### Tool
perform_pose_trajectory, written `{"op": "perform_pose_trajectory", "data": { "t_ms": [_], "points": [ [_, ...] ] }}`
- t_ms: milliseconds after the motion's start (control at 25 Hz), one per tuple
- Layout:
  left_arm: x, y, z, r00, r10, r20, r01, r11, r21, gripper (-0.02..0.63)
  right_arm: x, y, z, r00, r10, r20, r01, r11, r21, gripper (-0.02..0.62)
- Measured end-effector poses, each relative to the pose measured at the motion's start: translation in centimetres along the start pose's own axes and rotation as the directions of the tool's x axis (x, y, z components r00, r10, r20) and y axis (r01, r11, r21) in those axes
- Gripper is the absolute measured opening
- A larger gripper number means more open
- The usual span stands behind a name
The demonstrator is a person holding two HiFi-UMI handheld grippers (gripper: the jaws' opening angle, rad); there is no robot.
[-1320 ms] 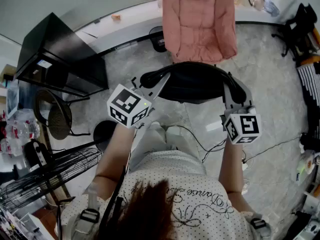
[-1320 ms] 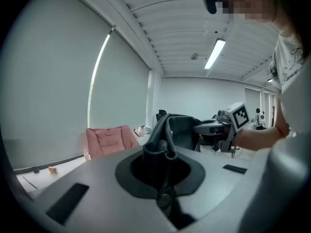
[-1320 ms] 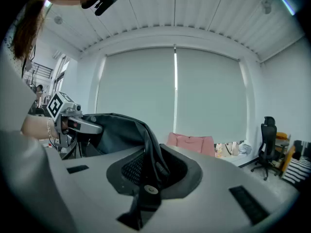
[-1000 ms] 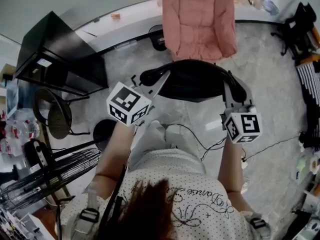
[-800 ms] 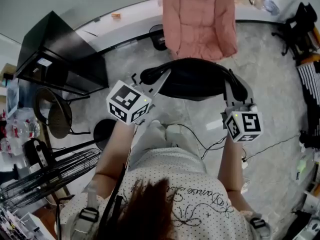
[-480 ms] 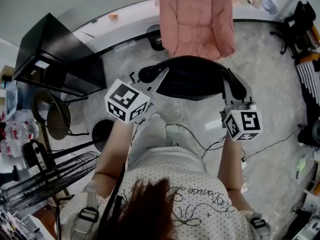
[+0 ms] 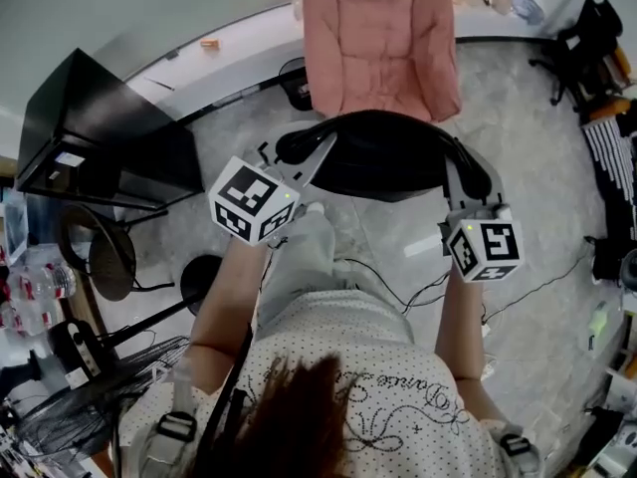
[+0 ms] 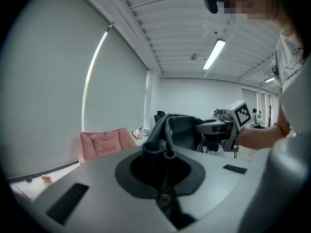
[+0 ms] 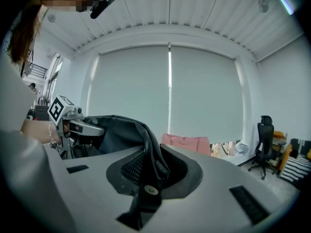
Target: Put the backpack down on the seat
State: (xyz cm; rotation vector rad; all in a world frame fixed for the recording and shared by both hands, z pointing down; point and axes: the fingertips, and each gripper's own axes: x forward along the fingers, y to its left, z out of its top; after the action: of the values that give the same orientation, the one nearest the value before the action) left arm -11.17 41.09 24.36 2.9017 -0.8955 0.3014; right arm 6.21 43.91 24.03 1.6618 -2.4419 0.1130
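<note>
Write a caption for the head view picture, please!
A person's left gripper and right gripper hold a black backpack up in front of a pink padded seat.

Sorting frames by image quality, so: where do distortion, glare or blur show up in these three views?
Head view: strong fisheye bend, even light, black backpack clear. Left gripper view: dark rounded corners, bright ceiling strip light. Right gripper view: backlit by pale window blinds, backpack dark.

White dotted shirt (image 7: 370, 361); grey left gripper (image 7: 317, 157), grey right gripper (image 7: 454, 172).
</note>
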Motion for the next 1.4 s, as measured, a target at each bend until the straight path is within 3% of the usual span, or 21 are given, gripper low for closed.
{"op": "perform_pose_trajectory", "data": {
  "t_ms": [440,640,800,1120,1400],
  "points": [
    [5.8,9.0,1.8,0.997,-0.077,0.008,0.077,0.997,-0.004,0.011,8.8,-3.2,2.0,0.998,-0.062,-0.026,0.063,0.998,0.016,0.064],
    [7.5,12.3,2.5,0.995,-0.097,-0.01,0.097,0.994,0.052,0.011,11.8,-3.8,2.4,0.995,-0.094,-0.03,0.095,0.994,0.048,0.064],
    [8.8,14.2,2.3,0.995,-0.101,-0.023,0.102,0.993,0.052,0.011,13.7,-4.3,2.0,0.994,-0.095,-0.047,0.098,0.993,0.064,0.064],
    [12.3,17.3,1.7,0.996,-0.077,-0.038,0.077,0.997,-0.008,0.011,18.4,-7.4,1.7,0.996,-0.058,-0.068,0.063,0.996,0.068,0.064],
    [17.1,20.7,3.0,0.999,-0.018,-0.034,0.018,1.0,-0.009,0.011,23.3,-11.9,2.5,0.999,-0.001,-0.055,0.004,0.999,0.055,0.064]
  ]
}}
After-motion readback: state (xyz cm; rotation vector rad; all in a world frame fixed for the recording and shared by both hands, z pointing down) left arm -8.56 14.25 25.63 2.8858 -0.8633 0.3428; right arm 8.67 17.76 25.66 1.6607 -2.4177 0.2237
